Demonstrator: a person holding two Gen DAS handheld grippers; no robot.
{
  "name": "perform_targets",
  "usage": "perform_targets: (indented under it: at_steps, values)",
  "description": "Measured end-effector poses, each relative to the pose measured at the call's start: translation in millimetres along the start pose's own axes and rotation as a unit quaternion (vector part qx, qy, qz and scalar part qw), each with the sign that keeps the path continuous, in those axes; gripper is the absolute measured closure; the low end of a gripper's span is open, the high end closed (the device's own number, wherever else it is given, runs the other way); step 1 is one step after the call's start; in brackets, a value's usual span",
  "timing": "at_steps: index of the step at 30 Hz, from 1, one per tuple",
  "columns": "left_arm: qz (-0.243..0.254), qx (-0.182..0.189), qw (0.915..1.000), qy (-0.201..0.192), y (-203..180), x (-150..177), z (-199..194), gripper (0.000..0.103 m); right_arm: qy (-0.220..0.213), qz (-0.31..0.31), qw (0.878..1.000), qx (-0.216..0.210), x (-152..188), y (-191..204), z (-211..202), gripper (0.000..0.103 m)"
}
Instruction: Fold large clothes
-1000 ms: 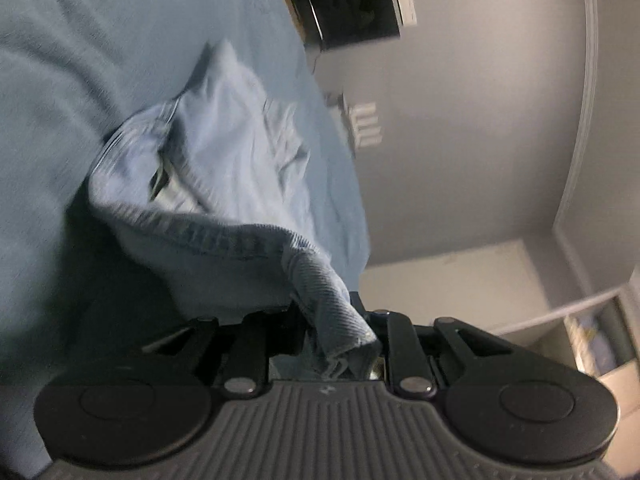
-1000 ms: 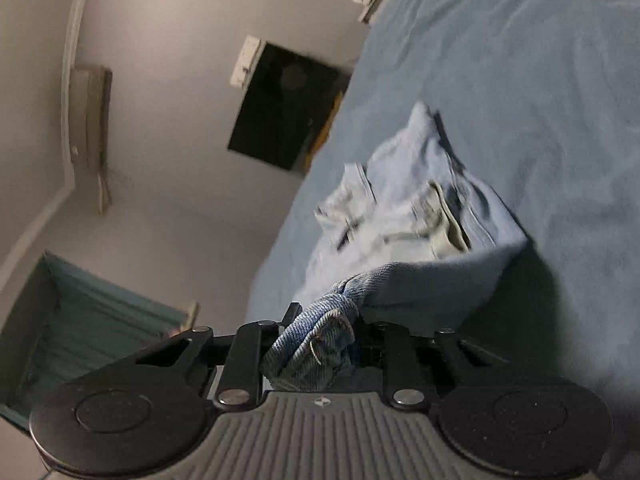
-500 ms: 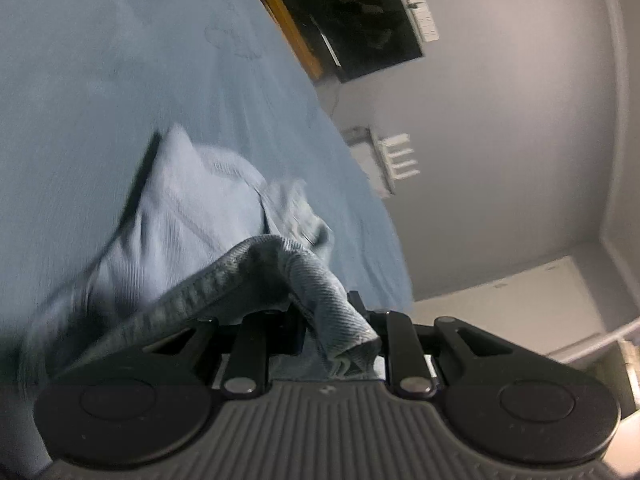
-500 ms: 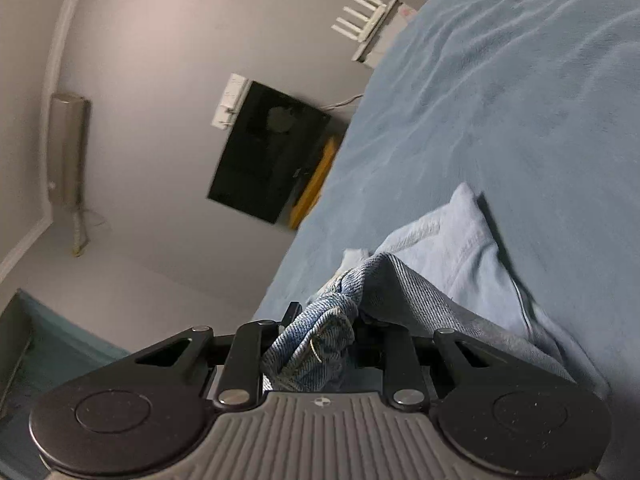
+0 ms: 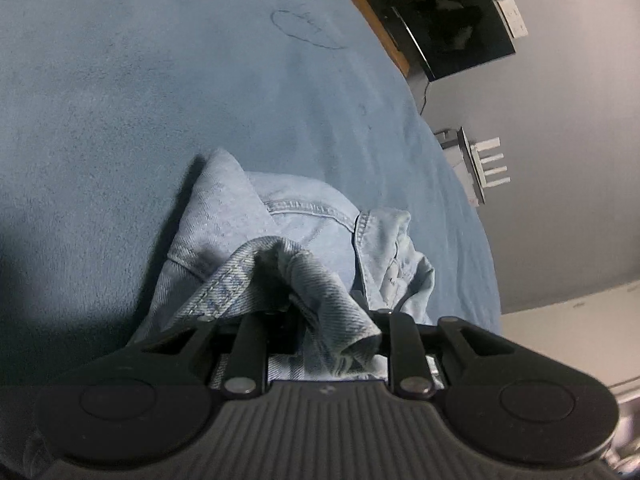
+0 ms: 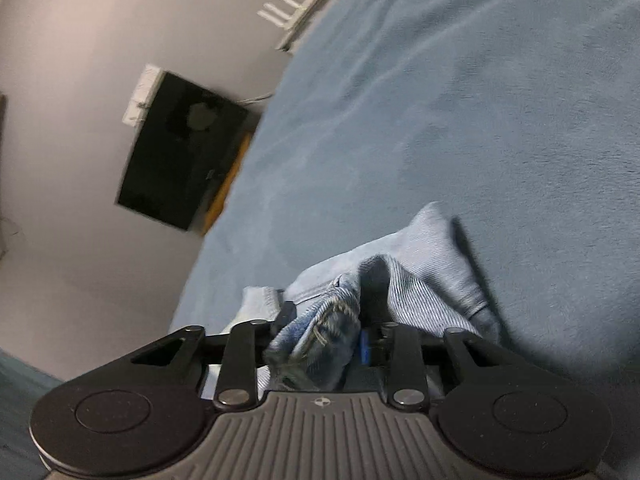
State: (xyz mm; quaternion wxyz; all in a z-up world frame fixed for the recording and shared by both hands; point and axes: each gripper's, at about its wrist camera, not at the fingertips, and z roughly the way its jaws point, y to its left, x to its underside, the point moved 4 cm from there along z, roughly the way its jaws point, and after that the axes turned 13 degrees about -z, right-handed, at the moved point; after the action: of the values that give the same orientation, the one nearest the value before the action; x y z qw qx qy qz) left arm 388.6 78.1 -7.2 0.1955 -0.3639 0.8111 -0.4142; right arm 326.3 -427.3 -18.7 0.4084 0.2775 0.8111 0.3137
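Both grippers are clenched on denim: the left gripper (image 5: pixel 320 320) and the right gripper (image 6: pixel 320 332) each pinch a bunched hem of the jeans (image 5: pixel 288 220), whose bulk lies folded just ahead of both on the blue bedspread (image 5: pixel 140 80). Neither hand looks nearer. No containers appear.

The jeans (image 5: pixel 304 216) are seen in pale, washed blue denim with a fine twill weave and lighter stitched seams. A plain dusty-blue bed cover (image 5: pixel 160 80) is shown beneath. Each tool (image 5: pixel 320 320) (image 6: pixel 320 332) is black, with a ribbed grey body.
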Motion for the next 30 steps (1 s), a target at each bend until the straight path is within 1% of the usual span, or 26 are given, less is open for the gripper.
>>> perform_targets:
  at_steps: [2, 4, 5, 6, 7, 8, 9, 10, 11, 13, 14, 15, 16, 17, 18, 19, 20, 21, 22, 23, 24, 26, 27, 28, 29, 30]
  values:
    - [0.015, 0.002, 0.9999, 0.002, -2.3, 2.4, -5.3, 0.08, -0.019, -0.001, 1.0, -0.016, -0.5, 0.2, -8.3, 0.057]
    - [0.013, 0.018, 0.9998, 0.001, -2.3, 4.3, -13.5, 0.075, -0.038, -0.041, 0.998, -0.022, -0.7, 8.0, -20.1, 0.041]
    - [0.001, 0.033, 0.9995, -0.005, -0.2, 4.6, -19.3, 0.068, -0.046, -0.062, 0.997, -0.02, 0.5, 12.0, -27.1, 0.038]
    - [-0.015, 0.056, 0.998, -0.023, 3.2, 4.3, -28.9, 0.056, -0.059, -0.079, 0.995, -0.018, 2.6, 15.7, -36.3, 0.037]
    - [-0.027, 0.072, 0.996, -0.044, 6.7, 2.6, -38.7, 0.05, -0.073, -0.096, 0.992, -0.024, 6.3, 19.6, -45.8, 0.035]
    - [-0.035, 0.077, 0.9937, -0.074, 10.9, 2.0, -49.6, 0.039, -0.082, -0.114, 0.99, -0.033, 11.6, 23.5, -53.5, 0.034]
    - [-0.032, 0.076, 0.9908, -0.107, 12.9, 2.7, -59.6, 0.03, -0.087, -0.139, 0.986, -0.034, 17.8, 28.1, -59.1, 0.034]
    - [-0.015, 0.072, 0.9878, -0.137, 13.5, 4.8, -69.2, 0.029, -0.089, -0.164, 0.982, -0.03, 23.1, 32.7, -63.5, 0.034]
    - [0.013, 0.058, 0.9858, -0.157, 12.2, 9.6, -76.1, 0.028, -0.086, -0.199, 0.976, -0.022, 31.3, 38.7, -65.9, 0.034]
    - [0.099, 0.013, 0.98, -0.172, 4.4, 28.8, -80.1, 0.028, -0.071, -0.288, 0.955, 0.014, 47.7, 52.2, -62.6, 0.035]
    - [0.153, -0.016, 0.9724, -0.175, -0.6, 43.1, -77.5, 0.028, -0.066, -0.332, 0.94, 0.034, 55.9, 58.5, -56.7, 0.035]
    - [0.224, -0.048, 0.9569, -0.179, -6.3, 61.9, -72.5, 0.028, -0.062, -0.375, 0.924, 0.053, 65.0, 66.2, -49.8, 0.036]
    - [0.28, -0.07, 0.9405, -0.179, -10.2, 79.0, -66.1, 0.028, -0.057, -0.419, 0.903, 0.068, 74.4, 73.7, -41.9, 0.038]
    - [0.341, -0.093, 0.9187, -0.177, -10.2, 99.1, -59.6, 0.028, -0.055, -0.466, 0.879, 0.089, 84.4, 80.1, -32.8, 0.04]
    - [0.385, -0.112, 0.8991, -0.175, -9.2, 115.1, -50.5, 0.028, -0.052, -0.5, 0.857, 0.111, 92.4, 83.9, -25.4, 0.042]
    - [0.405, -0.124, 0.8898, -0.171, -6.4, 123.5, -43.4, 0.028, -0.048, -0.525, 0.839, 0.133, 97.5, 84.7, -16.2, 0.045]
    - [0.412, -0.14, 0.8852, -0.165, 0.1, 129.7, -34.6, 0.028, -0.043, -0.54, 0.825, 0.162, 100.6, 81.1, -5.7, 0.047]
    - [0.412, -0.156, 0.8827, -0.165, 8.3, 131.5, -27.4, 0.028, -0.043, -0.539, 0.818, 0.198, 100.0, 73.6, 2.7, 0.052]
    - [0.415, -0.17, 0.8781, -0.166, 14.8, 130.6, -21.6, 0.028, -0.041, -0.53, 0.819, 0.217, 97.0, 66.9, 10.3, 0.055]
    - [0.419, -0.179, 0.8753, -0.162, 22.1, 129.1, -17.0, 0.028, -0.039, -0.514, 0.827, 0.225, 93.1, 55.6, 13.2, 0.056]
    - [0.418, -0.181, 0.8765, -0.155, 30.0, 126.7, -13.4, 0.028, -0.041, -0.492, 0.838, 0.233, 88.8, 43.5, 12.7, 0.056]
    - [0.407, -0.173, 0.8843, -0.15, 38.0, 120.3, -11.1, 0.029, -0.038, -0.45, 0.864, 0.224, 82.2, 23.1, 10.8, 0.054]
    - [0.407, -0.172, 0.8847, -0.149, 39.6, 117.6, -10.3, 0.029, -0.039, -0.428, 0.875, 0.223, 80.7, 13.5, 11.1, 0.045]
    - [0.413, -0.175, 0.8815, -0.148, 38.7, 117.9, -8.8, 0.029, -0.042, -0.403, 0.884, 0.232, 80.3, 3.7, 10.0, 0.029]
    - [0.414, -0.179, 0.8799, -0.148, 34.0, 118.7, -7.1, 0.029, -0.04, -0.374, 0.899, 0.223, 79.6, -4.7, 7.9, 0.028]
    - [0.411, -0.182, 0.8812, -0.148, 32.2, 118.9, -8.0, 0.029, -0.04, -0.343, 0.914, 0.213, 78.1, -9.3, 3.8, 0.03]
